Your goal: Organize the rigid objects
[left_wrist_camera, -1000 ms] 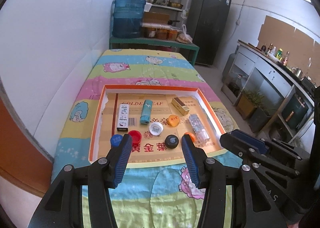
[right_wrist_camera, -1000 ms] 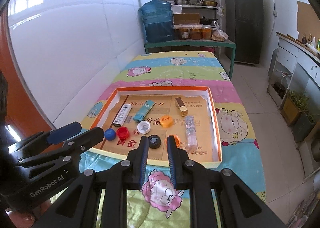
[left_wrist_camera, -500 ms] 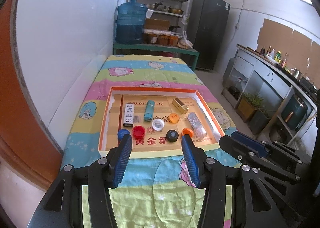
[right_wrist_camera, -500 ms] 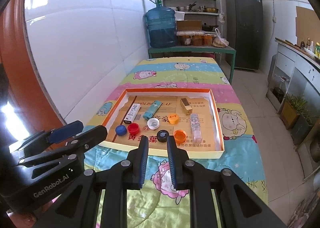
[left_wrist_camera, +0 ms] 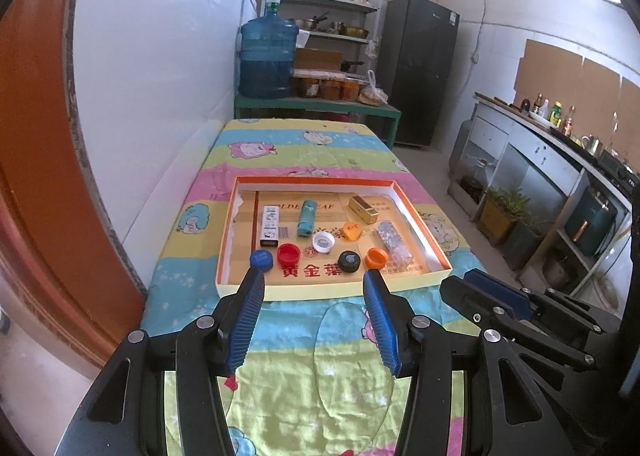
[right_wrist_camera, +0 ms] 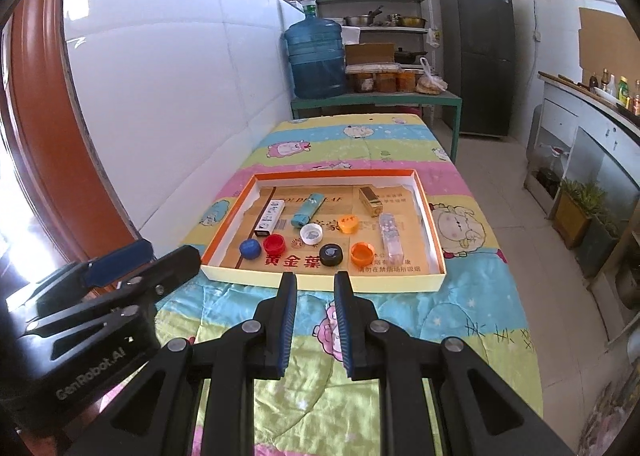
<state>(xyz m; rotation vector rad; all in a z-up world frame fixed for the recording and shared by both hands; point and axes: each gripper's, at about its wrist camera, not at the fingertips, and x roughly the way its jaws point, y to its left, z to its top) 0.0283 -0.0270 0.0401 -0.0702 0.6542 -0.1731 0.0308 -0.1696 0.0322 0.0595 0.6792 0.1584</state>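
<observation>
Both tools have pulled back; tray (left_wrist_camera: 332, 287) lies ahead of left tool (left_wrist_camera: 314, 280).

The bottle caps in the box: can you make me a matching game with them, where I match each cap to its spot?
Things:
1. blue cap
2. black cap
3. white cap
4. red cap

Places:
A. between the red cap and the upper orange cap, a little farther back
B. far left of the front row
C. right beside the blue cap
D. in the front row, just left of the lower orange cap

Pairs: 1-B, 2-D, 3-A, 4-C
</observation>
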